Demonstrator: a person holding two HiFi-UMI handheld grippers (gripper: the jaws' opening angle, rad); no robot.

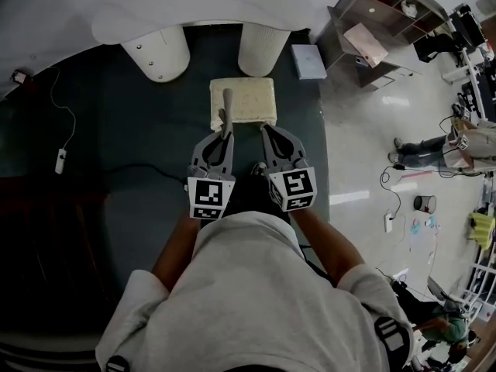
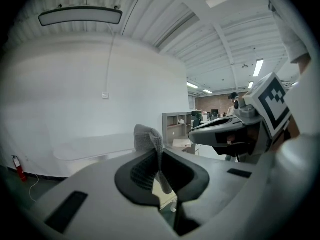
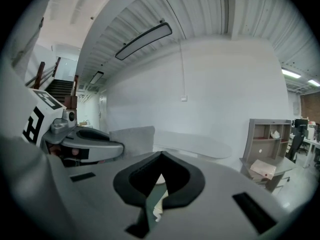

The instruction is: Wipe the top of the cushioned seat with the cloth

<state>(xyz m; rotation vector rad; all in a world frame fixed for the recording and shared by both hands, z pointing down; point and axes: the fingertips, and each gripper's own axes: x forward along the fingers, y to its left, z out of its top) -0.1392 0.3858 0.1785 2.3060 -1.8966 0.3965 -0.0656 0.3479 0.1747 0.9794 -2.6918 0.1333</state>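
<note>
Step in hand: approach, with wiping judged not yet begun. The left gripper [image 1: 226,134] has its jaws clamped on the grey cloth [image 1: 227,103], which stands up from the tips in the left gripper view [image 2: 147,136]. The right gripper [image 1: 267,130] has its jaws together with nothing between them. The cushioned seat [image 1: 249,99] sits on the dark floor just ahead of both grippers, its cream top bare. The next move calls for tipping the left gripper down, laying the cloth flat on the top and sweeping across it.
</note>
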